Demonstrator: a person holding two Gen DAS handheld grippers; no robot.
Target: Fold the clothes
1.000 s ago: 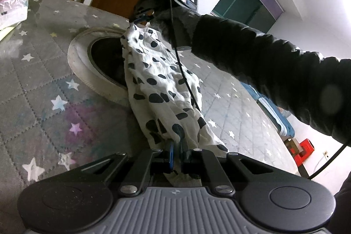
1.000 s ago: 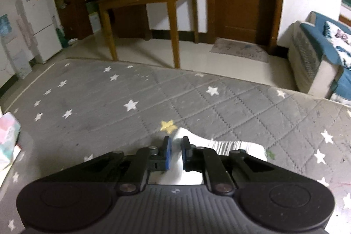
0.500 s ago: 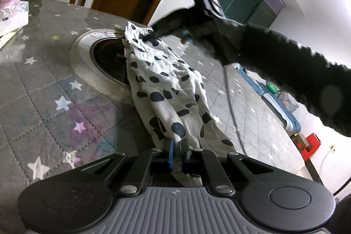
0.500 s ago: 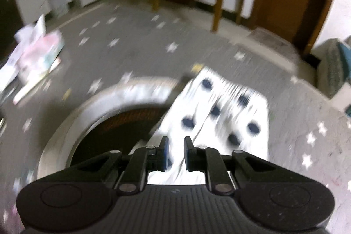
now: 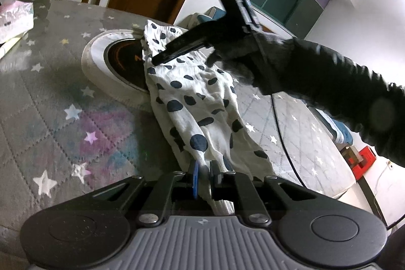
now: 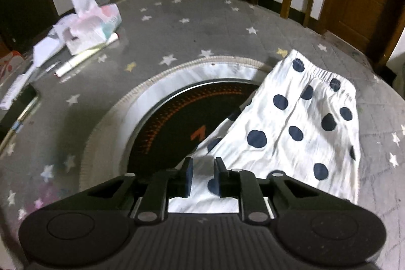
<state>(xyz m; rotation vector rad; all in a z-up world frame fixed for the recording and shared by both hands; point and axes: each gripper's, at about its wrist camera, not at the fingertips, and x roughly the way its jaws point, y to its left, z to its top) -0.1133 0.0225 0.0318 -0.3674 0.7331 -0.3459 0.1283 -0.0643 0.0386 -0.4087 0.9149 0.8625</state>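
Stretching spotted trousers (image 5: 200, 103) across the tabletop (image 5: 50, 103).
My left gripper (image 5: 203, 172) pinches one end, jaws easing apart; my right gripper (image 6: 203, 170) is opening over the cloth, not pressing it.

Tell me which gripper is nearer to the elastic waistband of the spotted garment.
Right. The right gripper hovers over the spotted garment partway toward the waistband, jaws opening. The left gripper has the opposite end between its opening jaws.

Dim indoor light, fisheye-bent edges, slight motion blur, dark corners.
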